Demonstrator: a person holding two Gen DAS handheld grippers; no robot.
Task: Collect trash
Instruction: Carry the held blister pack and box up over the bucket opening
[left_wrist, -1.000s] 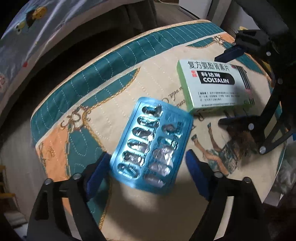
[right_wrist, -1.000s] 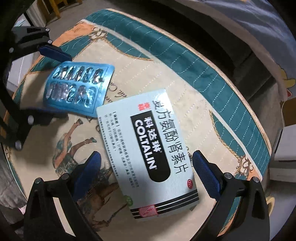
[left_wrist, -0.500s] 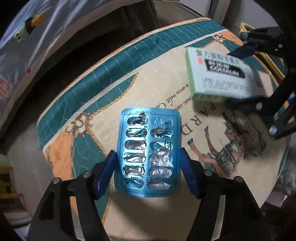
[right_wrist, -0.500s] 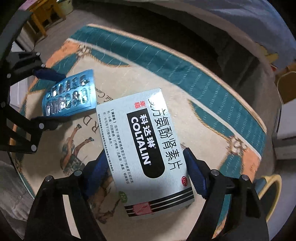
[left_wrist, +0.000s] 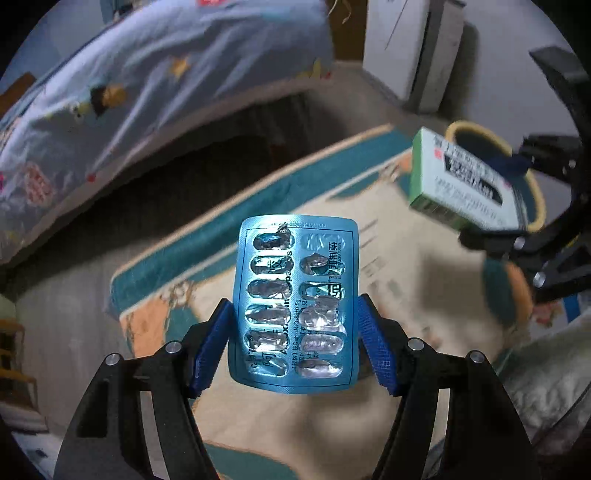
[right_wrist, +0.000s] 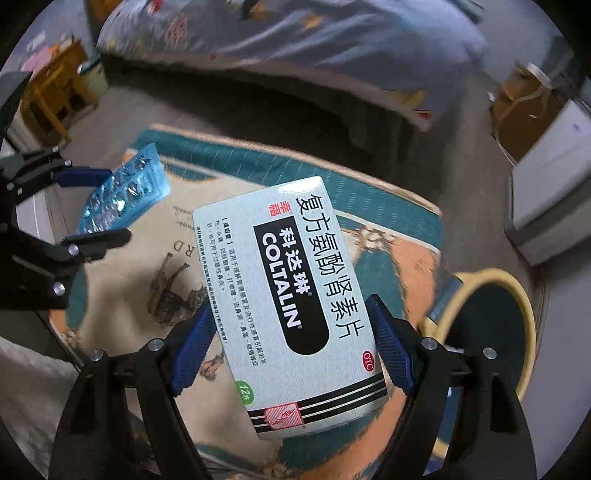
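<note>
White "COLTALIN" box (right_wrist: 291, 306), OTC-marked

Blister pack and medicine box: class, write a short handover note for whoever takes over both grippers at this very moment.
Left gripper: shut on the empty blue blister pack, held above the mat.
Right gripper: shut on the Coltalin box, also off the mat, near the yellow-rimmed bin.
Done: both pieces of trash picked up.
Left: carry each over the bin and release; nothing is dropped in yet.
</note>
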